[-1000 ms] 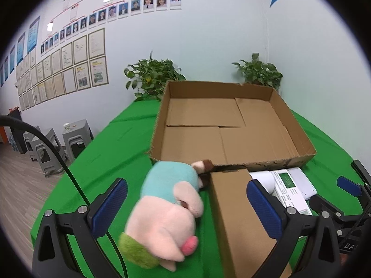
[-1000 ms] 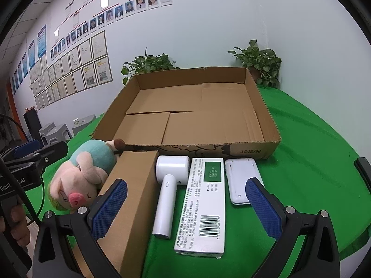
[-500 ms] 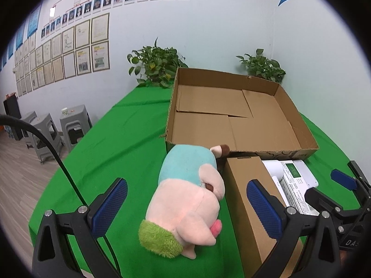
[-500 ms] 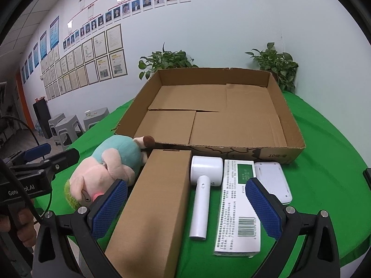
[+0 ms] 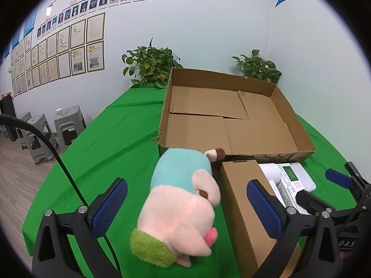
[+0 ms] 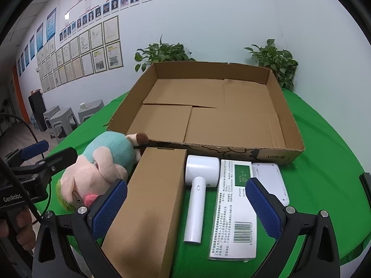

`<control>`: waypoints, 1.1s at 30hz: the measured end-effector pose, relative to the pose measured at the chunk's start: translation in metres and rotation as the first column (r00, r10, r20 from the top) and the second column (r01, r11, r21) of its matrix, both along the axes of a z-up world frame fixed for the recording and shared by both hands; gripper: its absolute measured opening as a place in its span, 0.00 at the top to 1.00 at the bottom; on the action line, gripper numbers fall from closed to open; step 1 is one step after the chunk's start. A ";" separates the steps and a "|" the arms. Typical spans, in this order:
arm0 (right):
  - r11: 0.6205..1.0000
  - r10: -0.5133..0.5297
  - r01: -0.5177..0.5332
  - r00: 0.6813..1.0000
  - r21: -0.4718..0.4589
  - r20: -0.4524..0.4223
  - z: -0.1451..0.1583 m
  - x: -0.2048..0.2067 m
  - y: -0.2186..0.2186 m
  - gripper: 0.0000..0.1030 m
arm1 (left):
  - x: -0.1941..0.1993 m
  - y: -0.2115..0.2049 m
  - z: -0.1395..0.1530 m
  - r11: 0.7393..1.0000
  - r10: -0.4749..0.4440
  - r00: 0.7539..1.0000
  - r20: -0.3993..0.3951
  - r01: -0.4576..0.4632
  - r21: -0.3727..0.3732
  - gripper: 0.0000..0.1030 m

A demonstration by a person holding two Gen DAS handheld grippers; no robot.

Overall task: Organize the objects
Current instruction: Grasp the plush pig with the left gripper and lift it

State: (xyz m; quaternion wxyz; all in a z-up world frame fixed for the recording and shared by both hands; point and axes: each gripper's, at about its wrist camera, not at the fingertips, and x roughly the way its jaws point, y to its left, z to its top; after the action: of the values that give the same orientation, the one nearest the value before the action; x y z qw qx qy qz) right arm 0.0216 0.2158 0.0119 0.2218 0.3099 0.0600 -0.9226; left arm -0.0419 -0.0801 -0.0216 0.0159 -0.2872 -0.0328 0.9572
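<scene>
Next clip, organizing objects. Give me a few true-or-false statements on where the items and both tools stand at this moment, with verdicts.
1. The large open cardboard tray holds no items. True.
2. The left tool is shut on the pink and teal plush pig. False: its jaws stand open on either side of the pig.
3. The white handheld device lies between the closed brown cardboard box and the white and green printed carton. True.
4. The right tool holds the carton. False: it is open and grips nothing.
5. The pig lies inside the tray. False: it lies on the green tablecloth.
</scene>
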 end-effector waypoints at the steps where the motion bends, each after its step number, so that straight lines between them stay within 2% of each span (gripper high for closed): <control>1: 1.000 0.015 -0.015 1.000 0.006 0.009 -0.001 -0.001 -0.004 0.00 | 0.000 -0.003 0.000 1.000 0.001 1.000 0.001 -0.001 0.004 0.01; 7: 0.983 0.181 -0.182 0.983 0.022 0.025 -0.005 -0.003 -0.038 0.00 | 0.006 -0.031 -0.014 0.999 0.007 0.999 0.032 -0.008 0.038 0.01; 11: 0.954 0.296 -0.298 0.953 0.020 0.059 -0.005 -0.005 -0.065 0.00 | 0.007 -0.044 -0.041 0.997 -0.019 0.993 0.113 0.011 0.070 0.01; 14: 0.932 0.358 -0.361 0.929 0.014 0.091 -0.008 -0.007 -0.085 0.00 | 0.004 -0.049 -0.058 0.991 -0.058 0.986 0.158 0.038 0.126 0.02; 15: 0.924 0.381 -0.383 0.919 0.000 0.105 -0.009 -0.009 -0.090 0.00 | 0.003 -0.050 -0.060 0.989 -0.065 0.985 0.160 0.042 0.141 0.05; 17: 0.909 0.415 -0.416 0.900 -0.023 0.132 -0.010 -0.012 -0.103 0.00 | 0.002 -0.054 -0.065 0.967 -0.142 0.978 0.155 0.103 0.233 0.37; 18: 0.903 0.428 -0.428 0.893 -0.030 0.138 -0.010 -0.013 -0.108 0.00 | 0.003 -0.057 -0.065 0.956 -0.160 0.975 0.151 0.115 0.271 0.37; 20: 0.889 0.456 -0.455 0.874 -0.050 0.169 -0.011 -0.020 -0.121 0.00 | 0.007 -0.062 -0.063 0.955 -0.159 0.975 0.152 0.113 0.275 0.46; 24: 0.848 0.528 -0.513 0.801 -0.133 0.280 -0.018 -0.031 -0.155 0.00 | 0.023 -0.075 -0.060 0.947 -0.142 0.980 0.140 0.093 0.309 0.65; 25: 0.848 0.529 -0.513 0.797 -0.136 0.292 -0.019 -0.033 -0.162 0.00 | 0.028 -0.077 -0.058 0.949 -0.132 0.982 0.135 0.085 0.304 0.75; 26: 0.848 0.528 -0.511 0.791 -0.139 0.309 -0.021 -0.035 -0.169 0.00 | 0.035 -0.079 -0.057 0.951 -0.125 0.984 0.130 0.082 0.297 0.88; 27: 0.851 0.522 -0.507 0.788 -0.137 0.327 -0.023 -0.037 -0.177 0.00 | 0.038 -0.079 -0.057 0.952 -0.124 0.984 0.128 0.082 0.294 0.93; 29: 0.869 0.488 -0.478 0.791 -0.127 0.369 -0.031 -0.041 -0.191 0.00 | 0.042 -0.076 -0.060 0.956 -0.123 0.982 0.141 0.079 0.283 0.92; 33: 0.903 0.413 -0.426 0.827 -0.053 0.382 -0.041 -0.043 -0.207 0.00 | 0.042 -0.066 -0.060 0.962 -0.123 0.984 0.133 0.085 0.261 0.89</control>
State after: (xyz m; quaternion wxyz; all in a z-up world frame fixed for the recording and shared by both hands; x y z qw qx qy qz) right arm -0.0214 0.0087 -0.0295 0.4209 0.4677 0.0977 -0.7711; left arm 0.0003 -0.1456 -0.0815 0.1004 -0.3542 -0.1412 0.9190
